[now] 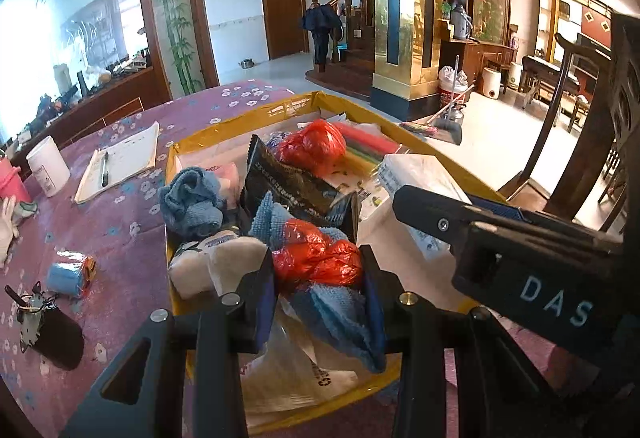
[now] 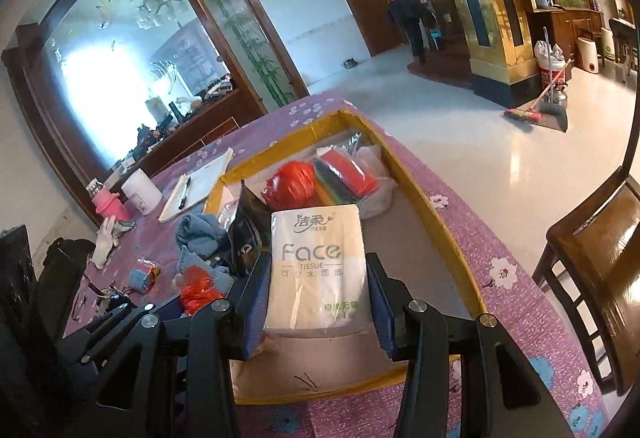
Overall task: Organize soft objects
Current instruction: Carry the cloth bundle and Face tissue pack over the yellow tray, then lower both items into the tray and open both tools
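Over the near end of the yellow-edged cardboard box [image 2: 424, 205], the right gripper [image 2: 318, 288] pinches a pack of Face tissue [image 2: 316, 258] between its pads. Just left of it, the left gripper [image 1: 318, 278] clamps a crumpled red plastic bag [image 1: 316, 256] and blue cloth [image 1: 344, 314] (both bunched together). Beyond lie another red bag [image 1: 316, 145] and coloured rolls [image 2: 348, 169] at the far end, with a notepad and pen [image 1: 120, 161] on the purple flowered tablecloth [image 1: 120, 230] to the left.

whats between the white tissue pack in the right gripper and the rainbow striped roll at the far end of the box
In the right wrist view, a crumpled red plastic bag lies between the white tissue pack and the rainbow striped roll.
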Available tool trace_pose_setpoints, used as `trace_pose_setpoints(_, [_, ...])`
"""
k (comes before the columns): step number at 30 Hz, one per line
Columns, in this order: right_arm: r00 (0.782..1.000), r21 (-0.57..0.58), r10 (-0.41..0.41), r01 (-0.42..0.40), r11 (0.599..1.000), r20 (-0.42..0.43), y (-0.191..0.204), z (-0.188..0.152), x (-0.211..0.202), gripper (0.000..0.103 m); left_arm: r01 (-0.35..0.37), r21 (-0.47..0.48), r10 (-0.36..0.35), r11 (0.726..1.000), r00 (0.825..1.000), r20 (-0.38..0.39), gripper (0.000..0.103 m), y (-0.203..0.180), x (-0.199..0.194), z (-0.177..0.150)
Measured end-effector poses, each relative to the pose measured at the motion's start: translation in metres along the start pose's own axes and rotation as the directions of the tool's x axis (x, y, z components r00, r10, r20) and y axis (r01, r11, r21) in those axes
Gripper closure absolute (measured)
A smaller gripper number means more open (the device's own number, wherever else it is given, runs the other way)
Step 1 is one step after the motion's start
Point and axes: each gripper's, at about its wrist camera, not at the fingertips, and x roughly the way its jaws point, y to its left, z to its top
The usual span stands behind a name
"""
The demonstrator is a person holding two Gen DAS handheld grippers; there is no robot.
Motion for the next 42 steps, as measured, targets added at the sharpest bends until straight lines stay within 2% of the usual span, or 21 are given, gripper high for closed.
trace_pose_setpoints(7, [0.998,-0.038,-0.062,0.061,0.997,-0.009,0.0043,-0.0024,0.007,0.053,-0.017,0.028,0.016,0.999,1.0,0.016,0.066,-0.0023,0.0019,-0.0041])
trace_pose_setpoints(14, [0.996,-0.055,-0.084,0.083,0.995,-0.01,0.0061,-0.0028,0.0086,0.053,-0.019,0.026,0.018,0.999,1.0,0.016,0.066,-0.0067,0.001,-0.0073])
trace_pose_setpoints(42, [0.995,-0.071,-0.1,0.099,0.993,-0.015,0.0082,-0.0052,0.0099,0.053,-0.024,0.033,0.023,0.999,1.0,0.02,0.065,-0.0075,0.0014,-0.0079])
